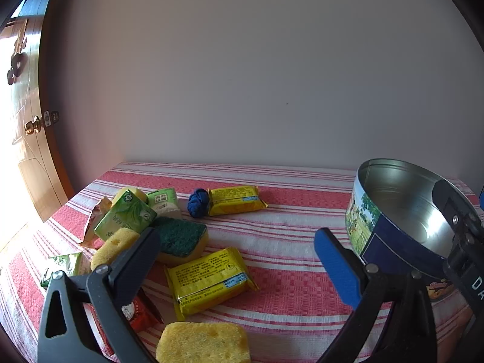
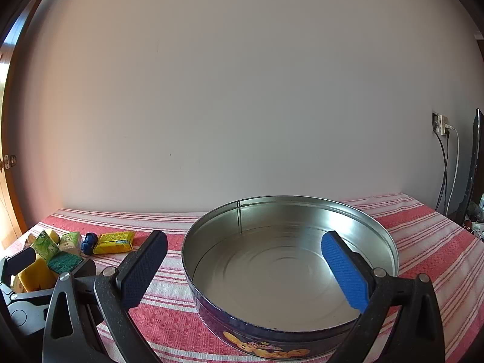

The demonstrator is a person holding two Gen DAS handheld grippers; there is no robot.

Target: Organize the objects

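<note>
A round blue biscuit tin (image 2: 211, 311) stands open and empty on the striped cloth, also at the right of the left wrist view (image 1: 372, 242). My right gripper (image 2: 243, 237) hovers open over its near rim, holding nothing. My left gripper (image 1: 237, 234) is open above a scatter of items, gripping none of them. These are two yellow packets (image 1: 211, 278) (image 1: 236, 199), a knotted blue cloth (image 1: 198, 202), a sponge with a green scourer (image 1: 181, 240), plain yellow sponges (image 1: 202, 343) (image 1: 115, 248), green packets (image 1: 127, 214) and a red packet (image 1: 142, 314).
The red-and-white striped tablecloth (image 1: 287, 211) runs back to a plain wall. A wooden door (image 1: 30, 151) stands at the left. At the far right are a wall socket with cables (image 2: 443, 127) and a dark screen edge (image 2: 475, 166). The table's left edge lies close to the pile.
</note>
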